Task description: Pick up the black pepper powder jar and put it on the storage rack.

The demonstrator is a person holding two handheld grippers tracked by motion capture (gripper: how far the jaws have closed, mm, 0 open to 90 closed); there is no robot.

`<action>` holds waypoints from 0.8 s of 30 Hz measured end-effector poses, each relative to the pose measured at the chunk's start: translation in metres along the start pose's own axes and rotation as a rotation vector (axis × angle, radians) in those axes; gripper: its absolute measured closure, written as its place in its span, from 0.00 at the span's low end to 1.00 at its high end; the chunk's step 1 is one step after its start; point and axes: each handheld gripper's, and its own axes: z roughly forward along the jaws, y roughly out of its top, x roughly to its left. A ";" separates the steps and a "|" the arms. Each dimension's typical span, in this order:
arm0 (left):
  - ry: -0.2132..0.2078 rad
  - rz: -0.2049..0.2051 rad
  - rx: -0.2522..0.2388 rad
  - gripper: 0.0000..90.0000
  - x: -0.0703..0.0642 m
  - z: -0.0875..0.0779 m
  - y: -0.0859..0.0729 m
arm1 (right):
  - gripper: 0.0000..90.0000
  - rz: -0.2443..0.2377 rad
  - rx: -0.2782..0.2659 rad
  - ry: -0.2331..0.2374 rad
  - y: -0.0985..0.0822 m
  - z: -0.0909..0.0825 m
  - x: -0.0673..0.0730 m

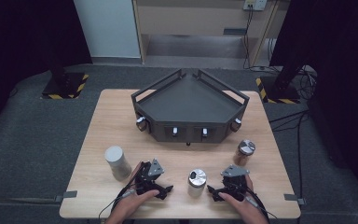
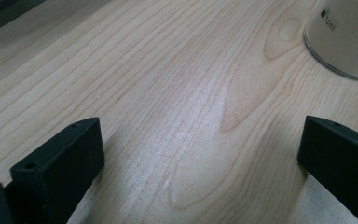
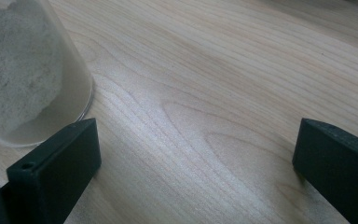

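Three jars stand on the wooden table (image 1: pixel 177 149). The left one (image 1: pixel 116 161) is pale grey, the middle one (image 1: pixel 196 181) has a silver lid, and the right one (image 1: pixel 245 151) holds brown contents. My left gripper (image 1: pixel 166 191) rests near the front edge, left of the middle jar and pointing toward it. Its jaws are open over bare wood (image 2: pixel 200 140), with the jar's base (image 2: pixel 345 37) ahead at upper right. My right gripper (image 1: pixel 213 193) lies right of that jar, also open (image 3: pixel 196 140). The jar (image 3: pixel 23 74), holding whitish powder, stands beside its left finger (image 3: pixel 56 172).
A dark angular tray (image 1: pixel 191 100) with railed sides and small knobs on its front stands at the back middle of the table. Grey floor surrounds the table, with black stands at left and right behind it.
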 end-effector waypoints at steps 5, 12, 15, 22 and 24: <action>0.000 0.002 0.001 0.00 0.000 0.000 0.000 | 0.01 0.000 0.000 0.000 0.000 0.000 0.000; -0.002 -0.001 -0.001 0.00 0.001 0.000 0.000 | 0.01 0.004 0.000 -0.002 0.000 0.000 0.001; -0.008 0.000 -0.002 0.00 0.002 0.000 -0.001 | 0.01 0.006 0.000 -0.003 0.000 0.000 0.001; -0.019 -0.006 -0.012 0.02 0.003 -0.004 -0.001 | 0.01 0.006 0.000 -0.003 0.000 0.000 0.001; -0.012 0.003 -0.015 0.02 0.000 -0.006 0.000 | 0.01 0.006 0.000 -0.003 0.000 0.000 0.001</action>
